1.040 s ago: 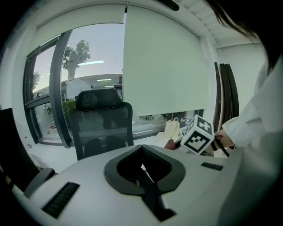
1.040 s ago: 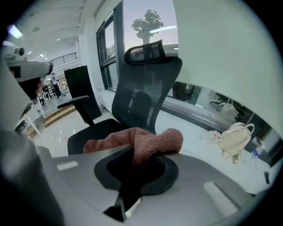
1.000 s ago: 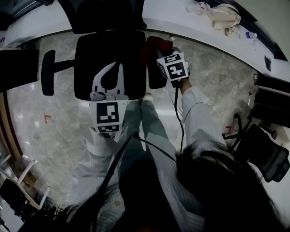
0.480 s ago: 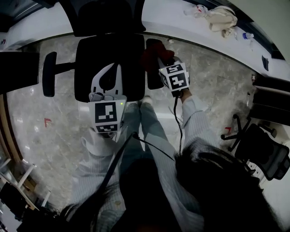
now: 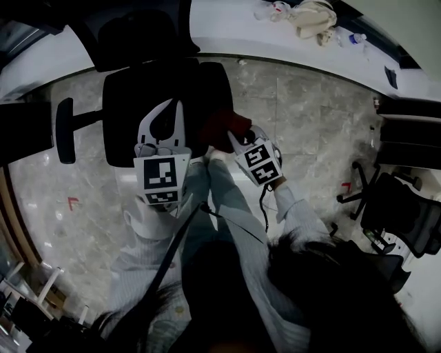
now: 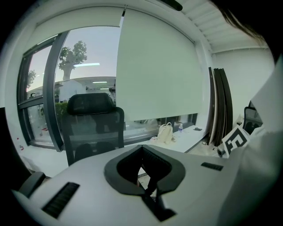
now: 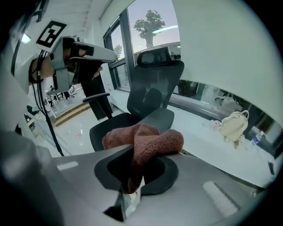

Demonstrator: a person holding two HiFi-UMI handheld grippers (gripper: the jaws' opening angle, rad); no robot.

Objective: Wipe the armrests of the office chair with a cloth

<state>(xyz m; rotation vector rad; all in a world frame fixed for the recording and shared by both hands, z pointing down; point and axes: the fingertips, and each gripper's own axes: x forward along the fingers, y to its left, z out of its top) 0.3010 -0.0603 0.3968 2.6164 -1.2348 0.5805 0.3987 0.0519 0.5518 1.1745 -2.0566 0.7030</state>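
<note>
The black office chair point(image 5: 155, 96) stands in front of me on the marble floor, its left armrest point(image 5: 64, 131) out to the side. A reddish-brown terry cloth point(image 5: 219, 126) sits at the chair's right side, where the right armrest point(image 7: 160, 116) shows just beyond it. My right gripper point(image 5: 231, 136) is shut on this cloth point(image 7: 146, 141), which bulges over its jaws. My left gripper point(image 5: 178, 105) hovers over the seat with its white fingers meeting at the tips and nothing between them. The right gripper view also shows the headrest point(image 7: 154, 55) and the left gripper point(image 7: 84, 51).
A white ledge point(image 5: 227, 27) runs under the window behind the chair, with a beige bag point(image 5: 311, 15) and small items on it. Another black chair point(image 5: 403, 220) stands at my right. My legs are close to the seat's front edge.
My right gripper has drawn the cloth back toward me along the chair's right side. The left gripper has stayed over the seat. The head view has shifted a little.
</note>
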